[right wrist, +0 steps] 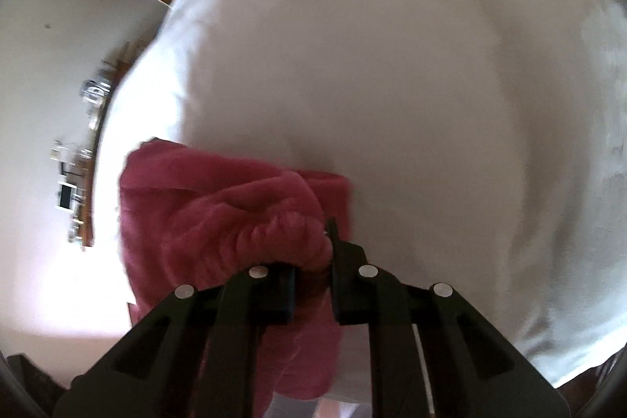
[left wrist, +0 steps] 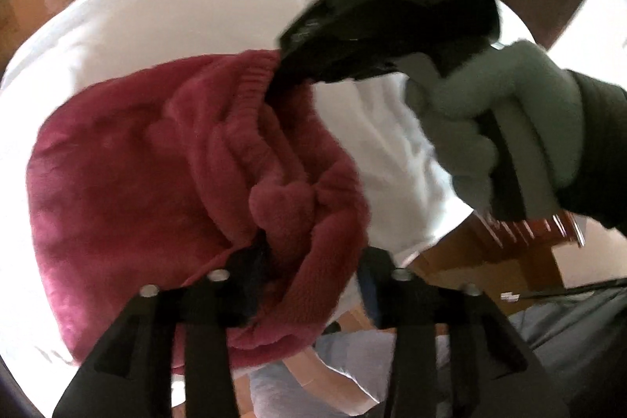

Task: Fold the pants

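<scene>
Pants (left wrist: pixel 149 175), maroon fleece, lie bunched on the white bed sheet (left wrist: pixel 156 26), center-left of my left view. Risk: the ribbed waistband (right wrist: pixel 282 234) slips out and the fold collapses, since each grip is only an edge pinch. My right gripper (right wrist: pixel 311 285) is clamped on that waistband, lower center. My left gripper (left wrist: pixel 309 285) stands approx. half apart w/ fabric between; whether its pads press, can't tell.
</scene>
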A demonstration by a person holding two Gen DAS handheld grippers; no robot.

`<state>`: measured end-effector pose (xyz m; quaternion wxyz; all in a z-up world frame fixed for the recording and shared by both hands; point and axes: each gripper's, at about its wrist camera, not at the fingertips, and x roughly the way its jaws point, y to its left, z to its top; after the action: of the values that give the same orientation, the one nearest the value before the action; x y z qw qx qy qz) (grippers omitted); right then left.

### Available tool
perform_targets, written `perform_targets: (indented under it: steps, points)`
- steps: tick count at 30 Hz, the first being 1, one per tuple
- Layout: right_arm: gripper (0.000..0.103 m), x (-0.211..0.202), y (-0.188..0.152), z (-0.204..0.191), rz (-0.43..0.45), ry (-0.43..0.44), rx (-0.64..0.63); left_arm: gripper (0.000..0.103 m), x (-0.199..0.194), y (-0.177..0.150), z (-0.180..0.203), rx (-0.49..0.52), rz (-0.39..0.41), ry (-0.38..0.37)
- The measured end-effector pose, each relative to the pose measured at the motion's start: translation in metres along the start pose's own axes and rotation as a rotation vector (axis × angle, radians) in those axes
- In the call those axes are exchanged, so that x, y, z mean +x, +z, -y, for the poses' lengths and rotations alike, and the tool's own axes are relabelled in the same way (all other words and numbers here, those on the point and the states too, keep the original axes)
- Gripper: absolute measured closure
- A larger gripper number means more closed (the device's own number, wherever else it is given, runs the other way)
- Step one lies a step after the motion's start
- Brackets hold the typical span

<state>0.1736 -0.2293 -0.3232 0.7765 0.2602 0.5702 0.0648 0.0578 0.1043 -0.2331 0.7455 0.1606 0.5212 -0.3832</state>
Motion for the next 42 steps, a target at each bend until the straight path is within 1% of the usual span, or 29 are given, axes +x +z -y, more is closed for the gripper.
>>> perform_targets:
  steps: [1,3,5,9,11,13,16,19,23,24,26,28,29,30,33,36,38,39,40,42]
  points:
    - [0.090,0.006,-0.001,0.003,-0.006,-0.021,-0.004,0.050,0.008,0.000,0.003,0.016,-0.016,-0.023]
    - [0.090,0.020,-0.002,0.012,-0.020,-0.044,0.009,0.050,0.020,-0.001,0.007,0.029,-0.062,-0.078]
    - [0.089,0.026,-0.001,0.017,-0.023,-0.041,0.024,0.045,0.020,-0.002,0.007,0.020,-0.068,-0.108]
    - [0.085,0.029,0.002,0.017,-0.029,-0.018,0.014,0.045,0.014,-0.002,-0.005,-0.031,-0.062,-0.163]
    - [0.077,0.024,0.003,0.017,-0.029,-0.004,0.008,0.045,0.009,-0.003,-0.012,-0.069,-0.054,-0.178]
    - [0.065,0.017,0.000,0.019,-0.020,0.013,0.009,0.045,0.004,-0.006,-0.024,-0.122,-0.040,-0.182]
    - [0.061,-0.003,-0.008,0.022,-0.006,0.044,0.015,0.045,-0.006,-0.011,-0.047,-0.217,-0.015,-0.188]
    - [0.061,-0.019,-0.017,0.024,0.007,0.058,0.017,0.045,-0.013,-0.013,-0.063,-0.295,0.010,-0.191]
    - [0.061,-0.041,-0.027,0.030,0.045,0.058,0.074,0.045,-0.011,-0.019,-0.084,-0.407,0.026,-0.193]
    - [0.061,-0.047,-0.029,0.029,0.051,0.069,0.084,0.045,-0.010,-0.020,-0.091,-0.423,0.023,-0.191]
    - [0.061,-0.059,-0.034,0.025,0.054,0.137,0.093,0.045,-0.006,-0.022,-0.100,-0.443,0.009,-0.177]
    - [0.061,-0.060,-0.040,0.014,0.026,0.206,0.087,0.045,0.004,-0.029,-0.101,-0.447,-0.020,-0.167]
    - [0.061,-0.056,-0.046,0.005,-0.012,0.239,0.070,0.045,0.008,-0.033,-0.098,-0.447,-0.031,-0.165]
    - [0.061,-0.051,-0.053,-0.006,-0.047,0.252,0.042,0.045,0.007,-0.034,-0.100,-0.448,-0.040,-0.163]
    - [0.061,-0.033,-0.070,-0.029,-0.119,0.261,-0.004,0.045,0.004,-0.043,-0.099,-0.443,-0.048,-0.167]
    - [0.061,-0.011,-0.085,-0.038,-0.194,0.242,-0.007,0.045,0.000,-0.044,-0.097,-0.438,-0.054,-0.165]
    - [0.067,0.000,-0.093,-0.045,-0.227,0.199,-0.040,0.045,0.000,-0.043,-0.098,-0.436,-0.060,-0.159]
    - [0.077,0.002,-0.096,-0.045,-0.235,0.183,-0.057,0.045,0.000,-0.045,-0.099,-0.438,-0.064,-0.157]
    - [0.083,0.003,-0.097,-0.047,-0.239,0.168,-0.072,0.045,0.001,-0.044,-0.098,-0.440,-0.066,-0.155]
    - [0.086,-0.001,-0.100,-0.046,-0.252,0.158,-0.102,0.045,0.002,-0.046,-0.099,-0.448,-0.067,-0.154]
